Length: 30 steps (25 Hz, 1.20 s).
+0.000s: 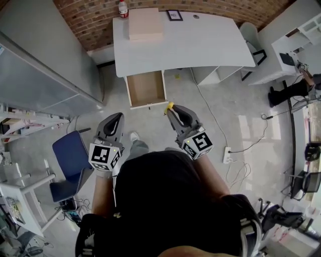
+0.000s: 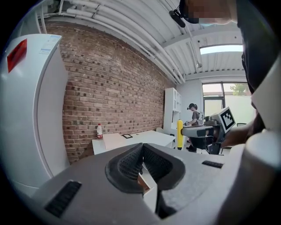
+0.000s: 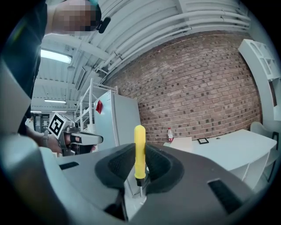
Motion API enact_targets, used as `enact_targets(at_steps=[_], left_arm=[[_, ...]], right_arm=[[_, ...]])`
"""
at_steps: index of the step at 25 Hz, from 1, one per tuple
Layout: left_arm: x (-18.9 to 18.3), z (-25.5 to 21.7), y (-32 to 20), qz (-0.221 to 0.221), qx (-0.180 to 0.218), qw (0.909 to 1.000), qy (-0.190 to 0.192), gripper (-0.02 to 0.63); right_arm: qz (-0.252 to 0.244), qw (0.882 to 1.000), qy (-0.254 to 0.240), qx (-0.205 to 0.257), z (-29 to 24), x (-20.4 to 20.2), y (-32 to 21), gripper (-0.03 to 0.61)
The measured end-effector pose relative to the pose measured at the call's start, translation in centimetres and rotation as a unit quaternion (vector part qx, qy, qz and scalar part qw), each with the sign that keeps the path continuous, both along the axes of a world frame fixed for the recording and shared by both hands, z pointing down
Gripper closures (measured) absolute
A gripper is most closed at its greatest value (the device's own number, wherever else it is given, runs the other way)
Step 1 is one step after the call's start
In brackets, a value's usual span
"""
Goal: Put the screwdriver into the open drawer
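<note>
A yellow-handled screwdriver (image 3: 139,149) stands upright between the jaws of my right gripper (image 3: 139,176), which is shut on it; its thin metal shaft points down. In the head view the right gripper (image 1: 173,110) hovers just in front of the open wooden drawer (image 1: 146,88) of the white desk (image 1: 200,42), with the yellow handle (image 1: 169,106) at its tip. My left gripper (image 1: 117,118) hangs to the left of it, a little short of the drawer, with its jaws closed together on nothing. In the left gripper view the left gripper (image 2: 142,169) faces the desk, and the screwdriver (image 2: 179,134) shows at the right.
A flat box (image 1: 145,23), a small bottle (image 1: 122,8) and a picture frame (image 1: 174,15) lie on the desk. A blue chair (image 1: 70,160) stands at the left, a grey cabinet (image 1: 40,70) beyond it. Cables (image 1: 235,145) run across the floor at the right.
</note>
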<state>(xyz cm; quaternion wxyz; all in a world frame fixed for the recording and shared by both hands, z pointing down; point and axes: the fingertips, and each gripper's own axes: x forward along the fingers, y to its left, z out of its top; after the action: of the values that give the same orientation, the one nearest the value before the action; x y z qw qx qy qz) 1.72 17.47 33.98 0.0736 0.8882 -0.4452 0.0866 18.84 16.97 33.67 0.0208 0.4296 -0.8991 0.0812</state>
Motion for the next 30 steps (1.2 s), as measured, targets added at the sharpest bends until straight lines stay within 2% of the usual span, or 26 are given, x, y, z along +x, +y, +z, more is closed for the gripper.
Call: enact_targets(at_steps=[6,14,23,30], left_arm=[[-5.0,0.4,-4.9,0.022,-0.004,0.9997,0.011,0.609],[-9.2,1.6,-8.3,0.054,-0.026,0.9982,0.007,0.61],[-9.4,4.0,-9.9,0.054,-0.065,0.9962,0.017,0.609],[-9.5,6.3,-12.7,0.02,-0.102,0.9945,0.007,0.609]], right_arm=[[0.022,1.0,0.009,-0.005,0.4,-5.3,-4.6,0.505],[0.062,0.997,0.0,-0.04,1.8,-8.2,-8.2,0.504],[0.055,0.995,0.009,-0.082,5.2,-9.6,-11.6,0.503],[0.015,0.99,0.038,-0.135,11.6,-10.3,-16.3,0.505]])
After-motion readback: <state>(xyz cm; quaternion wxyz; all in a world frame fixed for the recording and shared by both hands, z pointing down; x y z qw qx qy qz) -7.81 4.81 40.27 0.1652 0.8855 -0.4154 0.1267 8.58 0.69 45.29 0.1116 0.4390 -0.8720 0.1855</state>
